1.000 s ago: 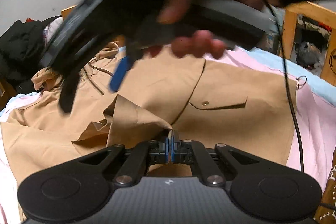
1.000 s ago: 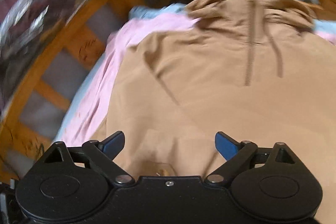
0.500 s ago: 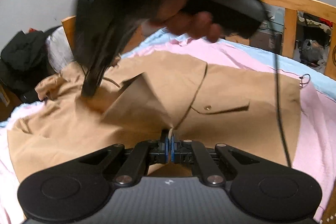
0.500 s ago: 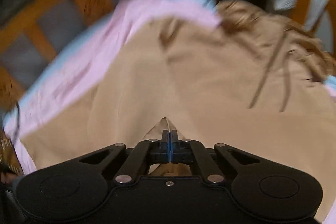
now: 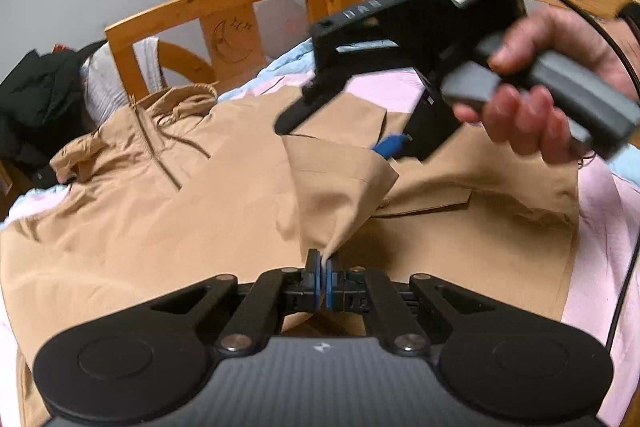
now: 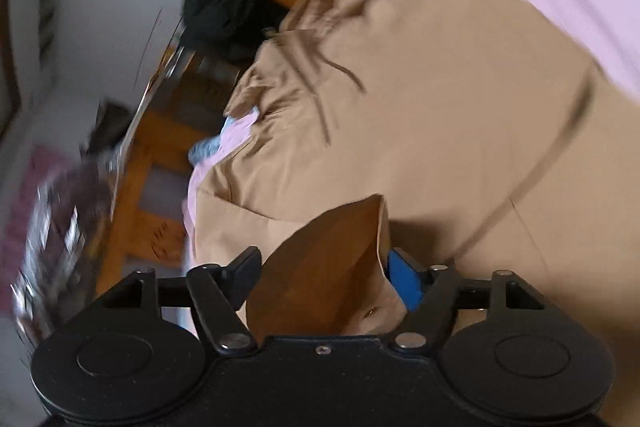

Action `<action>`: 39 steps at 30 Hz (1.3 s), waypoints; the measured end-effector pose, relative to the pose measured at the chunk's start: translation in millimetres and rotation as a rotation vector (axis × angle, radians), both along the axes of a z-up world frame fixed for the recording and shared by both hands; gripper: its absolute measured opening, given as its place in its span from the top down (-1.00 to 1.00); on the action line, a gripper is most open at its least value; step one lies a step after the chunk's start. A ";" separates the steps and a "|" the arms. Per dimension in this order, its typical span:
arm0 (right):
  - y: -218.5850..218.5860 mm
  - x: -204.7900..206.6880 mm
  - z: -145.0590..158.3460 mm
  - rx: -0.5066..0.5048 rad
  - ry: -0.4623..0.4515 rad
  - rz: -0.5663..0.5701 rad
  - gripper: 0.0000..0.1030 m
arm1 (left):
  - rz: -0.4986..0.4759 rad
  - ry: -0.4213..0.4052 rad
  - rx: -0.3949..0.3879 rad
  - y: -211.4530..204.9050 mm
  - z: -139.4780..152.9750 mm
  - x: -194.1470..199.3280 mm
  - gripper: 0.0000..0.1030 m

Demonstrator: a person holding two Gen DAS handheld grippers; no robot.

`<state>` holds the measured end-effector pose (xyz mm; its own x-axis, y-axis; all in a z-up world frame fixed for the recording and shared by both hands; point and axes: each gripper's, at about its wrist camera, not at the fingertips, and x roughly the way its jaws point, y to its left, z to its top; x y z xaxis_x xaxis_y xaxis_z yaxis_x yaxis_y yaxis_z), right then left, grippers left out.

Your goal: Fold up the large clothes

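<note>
A large tan hooded jacket (image 5: 168,211) lies spread on the pink sheet (image 5: 600,211) of a bed; it also shows in the right wrist view (image 6: 432,99). My left gripper (image 5: 322,267) is shut on a raised corner of the jacket's fabric (image 5: 340,187). My right gripper (image 6: 324,267) is open, with that raised fold of fabric (image 6: 320,267) standing between its spread fingers. In the left wrist view the right gripper (image 5: 384,143) is held by a hand just above the same fold.
A wooden bed frame (image 5: 224,11) with a moon carving stands behind the bed. Black clothes (image 5: 32,99) are piled at the far left. A black cable (image 5: 624,287) hangs at the right. Wooden rails (image 6: 136,195) and clutter lie beyond the bed edge.
My right gripper was open, shut on the fabric half a second ago, and is open again now, swung over to the lifted corner. My left gripper stayed shut and raised the fold.
</note>
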<state>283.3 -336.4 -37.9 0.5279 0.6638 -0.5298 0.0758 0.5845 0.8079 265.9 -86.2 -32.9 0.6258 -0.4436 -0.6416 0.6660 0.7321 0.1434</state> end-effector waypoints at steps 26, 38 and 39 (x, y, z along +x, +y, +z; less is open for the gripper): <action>33.2 28.4 -10.6 -0.256 0.258 0.021 -0.08 | -0.054 -0.052 0.032 -3.3 -4.4 -9.6 0.97; 49.0 48.3 154.1 -0.449 -0.363 0.039 1.00 | 0.203 -0.019 -0.122 73.7 42.2 -16.0 -0.10; 46.7 50.7 171.5 -0.465 -0.422 0.025 1.00 | 0.258 -0.035 -0.102 82.9 43.0 -13.4 -0.11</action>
